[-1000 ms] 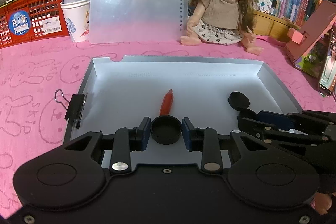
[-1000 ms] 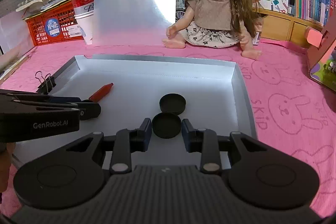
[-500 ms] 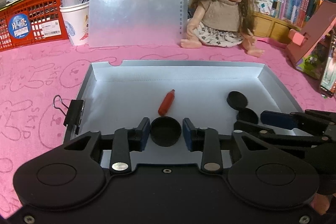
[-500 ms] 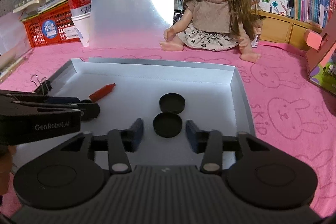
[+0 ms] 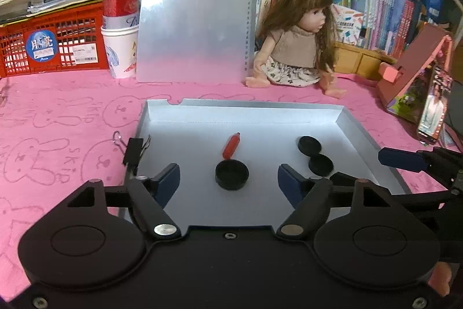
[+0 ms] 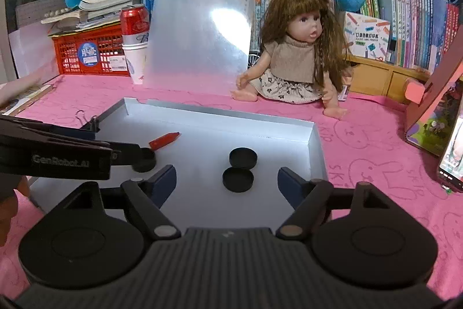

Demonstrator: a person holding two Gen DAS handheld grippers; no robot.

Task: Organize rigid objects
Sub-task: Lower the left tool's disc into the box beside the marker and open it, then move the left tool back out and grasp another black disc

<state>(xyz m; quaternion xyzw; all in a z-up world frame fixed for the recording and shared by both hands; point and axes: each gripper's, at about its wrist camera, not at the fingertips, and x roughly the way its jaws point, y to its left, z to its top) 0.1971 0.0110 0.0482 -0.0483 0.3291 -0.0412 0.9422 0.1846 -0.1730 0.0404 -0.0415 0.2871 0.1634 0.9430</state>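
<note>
Hovering: you are holding both left gripper and right gripper wide apart, empty | caps are lying ahead between jaws in tray | dipping risks scattering them.

The shallow tray looks like thin card with a silvery, satin sheen, its floor smooth and softly reflective. The three black caps in it are matt plastic; the red crayon near the middle has a dull waxy skin. On the tray's left rim, the binder clip is black painted metal with bright wire handles. Under everything lies a pink cloth, nappy like towelling. The clipboard at the far edge is frosted, glossy plastic.
</note>
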